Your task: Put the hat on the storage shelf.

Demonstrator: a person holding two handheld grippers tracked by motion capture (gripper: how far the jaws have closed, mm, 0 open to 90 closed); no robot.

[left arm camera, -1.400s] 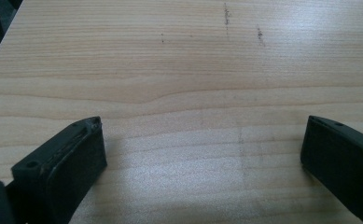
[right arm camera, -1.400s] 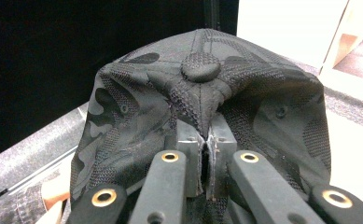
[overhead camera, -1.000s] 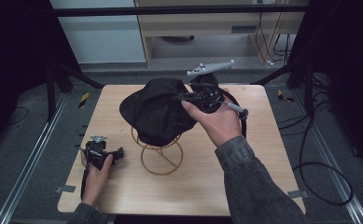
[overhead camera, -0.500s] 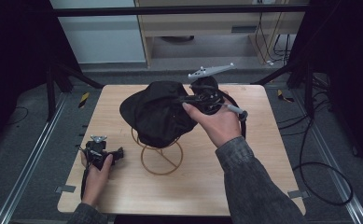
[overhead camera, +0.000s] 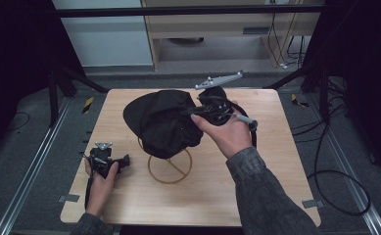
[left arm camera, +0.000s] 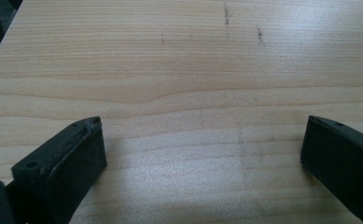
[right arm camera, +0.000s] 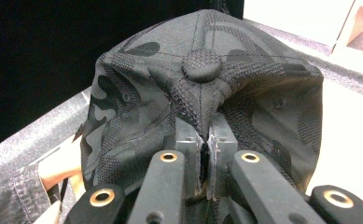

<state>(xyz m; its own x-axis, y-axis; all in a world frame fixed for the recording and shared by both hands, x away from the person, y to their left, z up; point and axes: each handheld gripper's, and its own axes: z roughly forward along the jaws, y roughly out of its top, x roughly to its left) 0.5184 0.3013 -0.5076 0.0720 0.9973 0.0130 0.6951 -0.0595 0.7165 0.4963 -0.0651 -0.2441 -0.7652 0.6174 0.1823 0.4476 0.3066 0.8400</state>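
A black camouflage-pattern cap (overhead camera: 161, 120) (right arm camera: 202, 65) sits over a thin wire stand (overhead camera: 170, 167) with a ring base at the middle of the wooden table (overhead camera: 276, 161). My right gripper (overhead camera: 198, 111) (right arm camera: 205, 140) comes in from the cap's right side. It is shut on a fold of the cap's fabric just below the top button (right arm camera: 201, 64). At the table's left front, my left gripper (overhead camera: 110, 161) (left arm camera: 202, 144) rests in a hand, open, with bare wood (left arm camera: 193, 70) between its wide jaws.
The stand's ring base lies just in front of the cap. A black cable (overhead camera: 340, 191) loops on the floor right of the table. Dark frame posts (overhead camera: 56, 88) stand at the back left, and a shelf unit (overhead camera: 217, 24) lies beyond.
My right gripper has sunk slightly with the cap fabric still pinched in it. The left hand and its gripper have stayed in place.
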